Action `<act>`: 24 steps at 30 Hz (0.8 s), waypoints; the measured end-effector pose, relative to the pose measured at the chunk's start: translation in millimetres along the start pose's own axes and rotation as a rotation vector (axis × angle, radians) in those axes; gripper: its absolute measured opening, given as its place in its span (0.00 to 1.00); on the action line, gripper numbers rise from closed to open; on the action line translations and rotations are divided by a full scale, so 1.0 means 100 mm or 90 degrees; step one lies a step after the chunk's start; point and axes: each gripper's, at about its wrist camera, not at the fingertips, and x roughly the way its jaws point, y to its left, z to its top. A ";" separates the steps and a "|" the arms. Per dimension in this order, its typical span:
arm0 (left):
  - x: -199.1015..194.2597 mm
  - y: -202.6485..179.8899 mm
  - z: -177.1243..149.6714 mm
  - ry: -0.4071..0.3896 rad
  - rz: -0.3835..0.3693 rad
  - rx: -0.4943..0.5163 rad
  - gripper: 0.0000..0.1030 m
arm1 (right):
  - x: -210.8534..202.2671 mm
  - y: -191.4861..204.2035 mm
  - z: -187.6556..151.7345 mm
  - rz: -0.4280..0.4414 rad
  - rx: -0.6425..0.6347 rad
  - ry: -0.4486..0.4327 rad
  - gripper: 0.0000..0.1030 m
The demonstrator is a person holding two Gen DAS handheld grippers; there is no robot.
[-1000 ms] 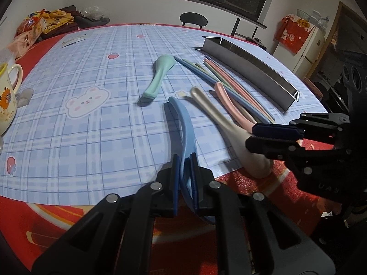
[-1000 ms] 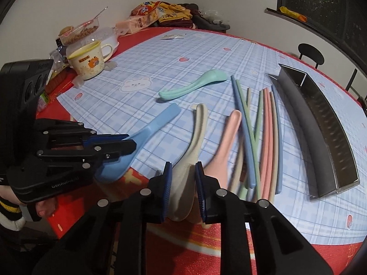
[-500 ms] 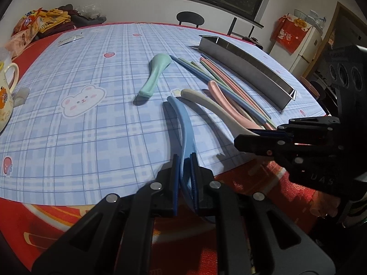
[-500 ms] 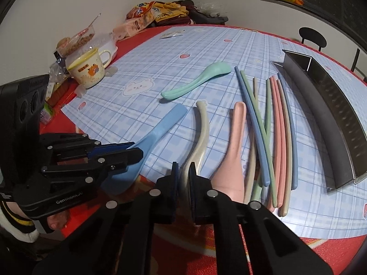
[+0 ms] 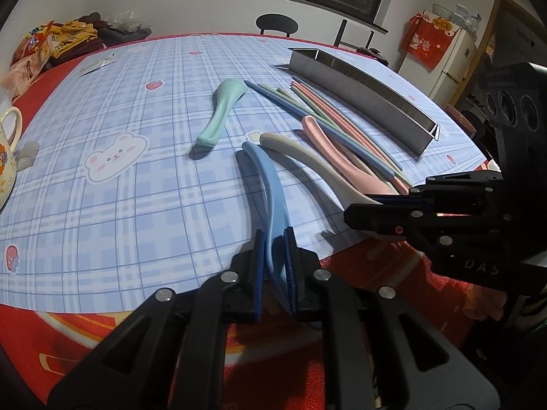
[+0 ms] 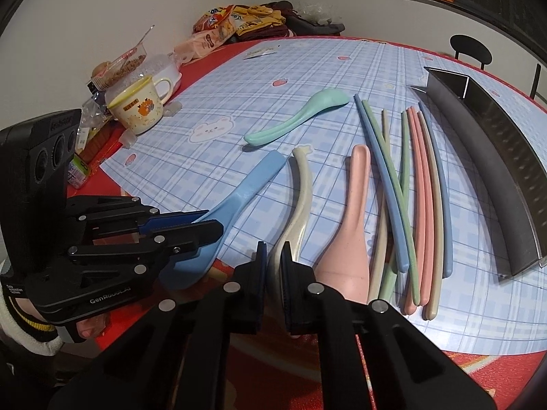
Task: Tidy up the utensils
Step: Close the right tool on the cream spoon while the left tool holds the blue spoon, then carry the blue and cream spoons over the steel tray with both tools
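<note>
My left gripper (image 5: 274, 256) is shut on the bowl end of the blue spoon (image 5: 270, 184), whose handle slants up across the checked mat. My right gripper (image 6: 273, 266) is shut on the bowl end of the cream spoon (image 6: 302, 191), tipped on its edge. The left gripper (image 6: 191, 227) also shows in the right wrist view, and the right gripper (image 5: 362, 215) in the left wrist view. A pink spoon (image 6: 352, 225) lies flat just right of the cream one. A mint spoon (image 6: 301, 116) lies further back. Several coloured chopsticks (image 6: 420, 188) lie beside the long metal tray (image 6: 495, 171).
A yellow-rimmed mug (image 6: 138, 107), food containers (image 6: 130, 65) and snack packets (image 6: 239, 24) crowd the far left of the red table (image 6: 212, 65). A black chair back (image 6: 470, 48) stands behind the table. A hand in a knit cuff (image 6: 27, 328) holds the left gripper.
My right gripper closed on the cream spoon and tipped it onto its edge, its handle swinging slightly left. The left gripper stayed shut on the blue spoon.
</note>
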 end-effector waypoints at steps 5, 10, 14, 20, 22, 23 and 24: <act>-0.02 0.01 0.00 -0.010 0.006 -0.005 0.12 | -0.06 -0.02 -0.02 0.014 0.000 -0.014 0.09; -0.10 0.04 0.00 -0.030 0.021 -0.019 0.12 | -0.18 -0.06 -0.01 0.023 -0.003 -0.044 0.09; -0.15 0.04 0.04 -0.039 0.029 -0.036 0.12 | -0.25 -0.15 -0.01 0.032 0.006 -0.057 0.09; -0.26 -0.05 0.21 -0.063 0.044 -0.042 0.12 | -0.41 -0.34 -0.01 0.042 0.022 -0.092 0.09; -0.27 -0.08 0.27 -0.068 0.043 -0.050 0.12 | -0.47 -0.41 -0.01 0.045 0.024 -0.105 0.08; -0.27 -0.10 0.31 -0.072 0.043 -0.055 0.12 | -0.52 -0.47 -0.01 0.045 0.024 -0.114 0.08; -0.27 -0.13 0.35 -0.076 0.042 -0.058 0.12 | -0.56 -0.51 0.00 0.045 0.024 -0.121 0.08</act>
